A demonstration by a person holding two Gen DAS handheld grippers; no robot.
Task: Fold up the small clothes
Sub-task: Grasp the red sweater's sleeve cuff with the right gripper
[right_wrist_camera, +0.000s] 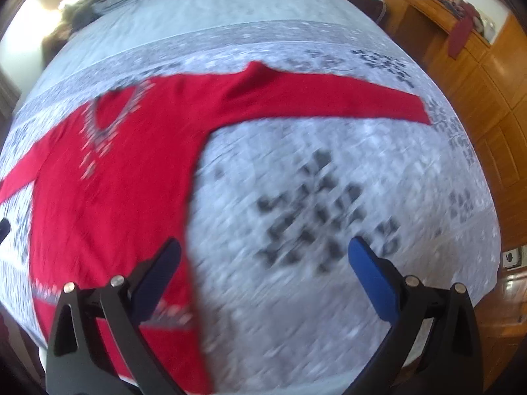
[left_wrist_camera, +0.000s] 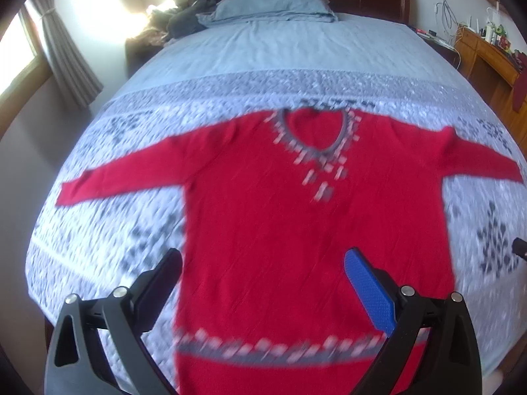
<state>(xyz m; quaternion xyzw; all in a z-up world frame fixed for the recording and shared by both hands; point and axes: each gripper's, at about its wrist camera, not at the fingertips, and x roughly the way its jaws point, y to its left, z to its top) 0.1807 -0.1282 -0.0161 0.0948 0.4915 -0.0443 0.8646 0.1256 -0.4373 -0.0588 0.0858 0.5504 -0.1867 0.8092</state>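
Note:
A red sweater (left_wrist_camera: 280, 204) with a grey and white patterned neckline and hem band lies flat and face up on the bed, both sleeves spread out sideways. My left gripper (left_wrist_camera: 263, 263) is open and empty, hovering above the sweater's lower body. The sweater also shows in the right wrist view (right_wrist_camera: 125, 164), at the left. My right gripper (right_wrist_camera: 263, 256) is open and empty, above the bedspread just right of the sweater's right side, below the right sleeve (right_wrist_camera: 329, 102). Both views are blurred by motion.
The bed carries a grey-white patterned bedspread (left_wrist_camera: 230, 92), with a blue pillow (left_wrist_camera: 273, 3) and dark clothes (left_wrist_camera: 187, 16) at the head. A wooden desk (left_wrist_camera: 487, 52) with clutter stands to the right. Wooden cabinets (right_wrist_camera: 487, 115) line the right side. A curtain (left_wrist_camera: 62, 56) hangs at the left.

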